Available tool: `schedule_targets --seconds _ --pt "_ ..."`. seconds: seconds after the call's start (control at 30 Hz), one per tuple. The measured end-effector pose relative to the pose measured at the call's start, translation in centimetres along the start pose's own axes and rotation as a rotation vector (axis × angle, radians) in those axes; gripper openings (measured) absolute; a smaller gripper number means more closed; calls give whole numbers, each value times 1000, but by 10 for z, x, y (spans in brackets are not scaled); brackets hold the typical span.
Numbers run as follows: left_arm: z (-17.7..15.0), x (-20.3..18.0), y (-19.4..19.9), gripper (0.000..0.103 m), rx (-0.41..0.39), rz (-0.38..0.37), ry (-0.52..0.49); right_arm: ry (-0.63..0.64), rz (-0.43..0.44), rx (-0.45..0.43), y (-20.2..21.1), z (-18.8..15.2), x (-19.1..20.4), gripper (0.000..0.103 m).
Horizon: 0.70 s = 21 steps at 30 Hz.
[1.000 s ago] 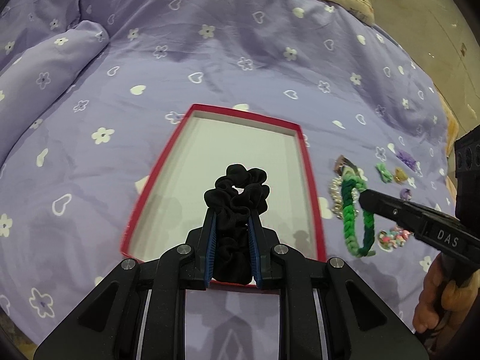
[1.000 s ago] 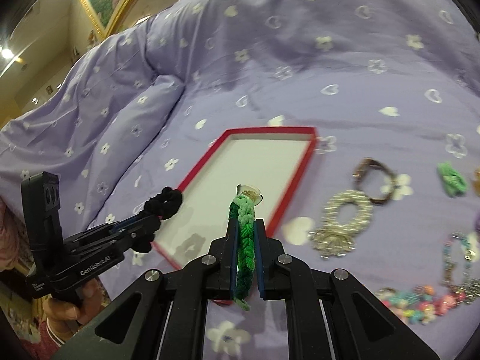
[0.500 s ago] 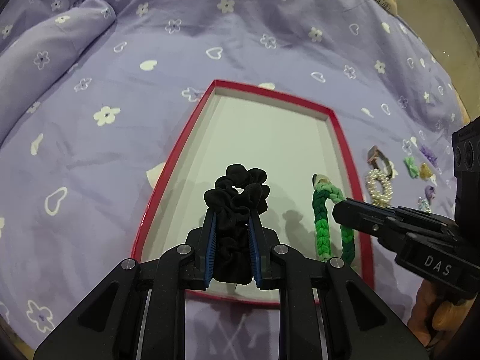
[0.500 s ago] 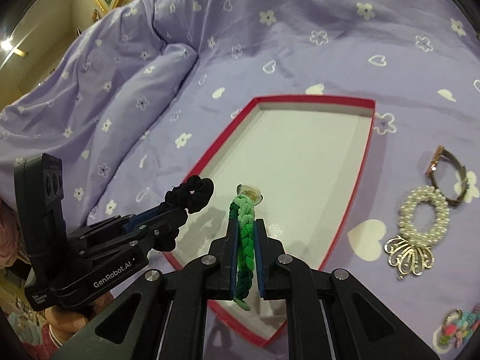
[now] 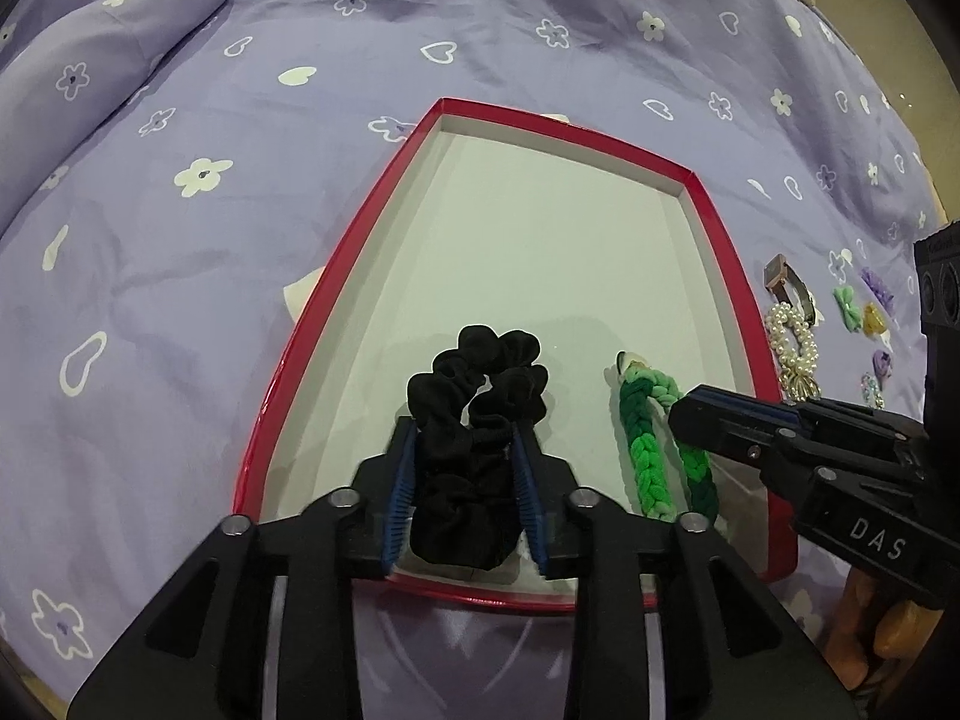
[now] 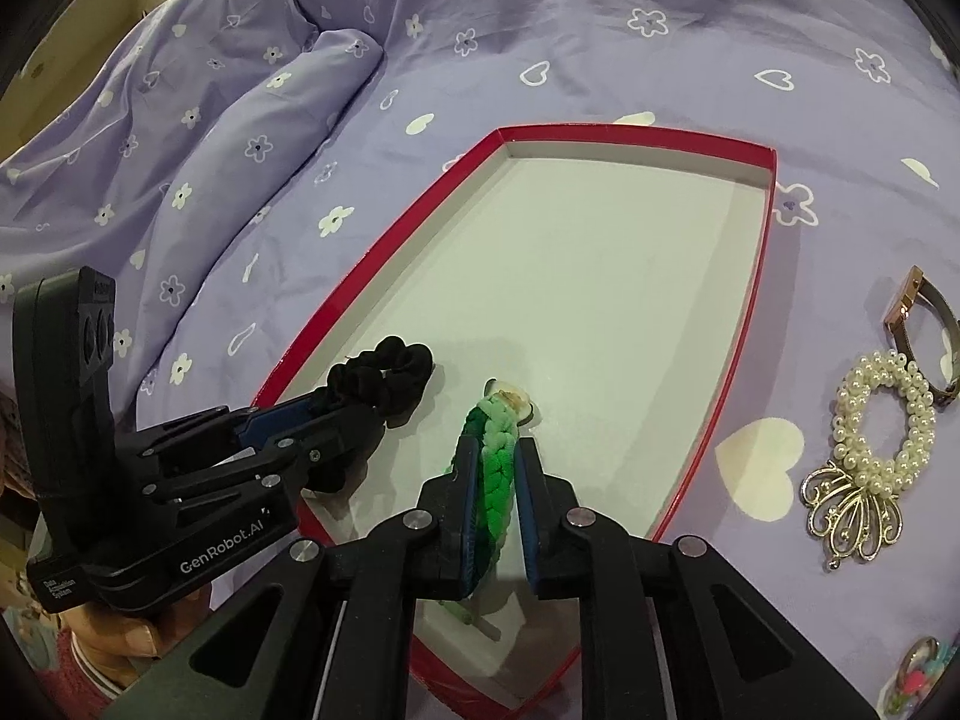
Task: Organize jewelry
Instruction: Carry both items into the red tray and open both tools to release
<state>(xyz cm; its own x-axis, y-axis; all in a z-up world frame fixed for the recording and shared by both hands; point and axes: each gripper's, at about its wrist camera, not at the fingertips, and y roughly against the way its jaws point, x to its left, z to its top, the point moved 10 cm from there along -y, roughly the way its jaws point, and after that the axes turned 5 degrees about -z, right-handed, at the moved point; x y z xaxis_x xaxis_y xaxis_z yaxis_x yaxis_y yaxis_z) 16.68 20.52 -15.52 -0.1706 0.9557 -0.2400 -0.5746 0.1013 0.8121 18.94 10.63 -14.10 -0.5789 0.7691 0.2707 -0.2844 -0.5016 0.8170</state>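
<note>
Left hand-held gripper clenches a black scrunchie low over the near end of the red-rimmed box; right hand-held gripper grasps a green braided bracelet just beside it, inside the same box. Both loops are soft, so either may cling to the ribbed pads on release and lift out again. With the two so near, they could collide or tangle. A pearl bracelet and a watch lie on the bed.
</note>
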Motion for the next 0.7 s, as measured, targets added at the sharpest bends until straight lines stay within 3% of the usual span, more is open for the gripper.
schedule_targets --seconds 0.13,0.27,0.4,0.53,0.7 --pt "0 0 6 44 -14 4 -7 -17 9 -17 7 2 -3 29" --pt "0 -2 14 47 -24 10 -13 -23 17 -43 19 4 -3 30" --pt "-1 -4 24 57 -41 10 -14 -42 28 -71 33 5 -5 31" --pt "0 -11 36 62 -62 2 -10 -60 31 -103 53 3 -12 42" --pt "4 -32 46 65 -82 -16 -24 -104 6 -149 81 -2 -35 43"
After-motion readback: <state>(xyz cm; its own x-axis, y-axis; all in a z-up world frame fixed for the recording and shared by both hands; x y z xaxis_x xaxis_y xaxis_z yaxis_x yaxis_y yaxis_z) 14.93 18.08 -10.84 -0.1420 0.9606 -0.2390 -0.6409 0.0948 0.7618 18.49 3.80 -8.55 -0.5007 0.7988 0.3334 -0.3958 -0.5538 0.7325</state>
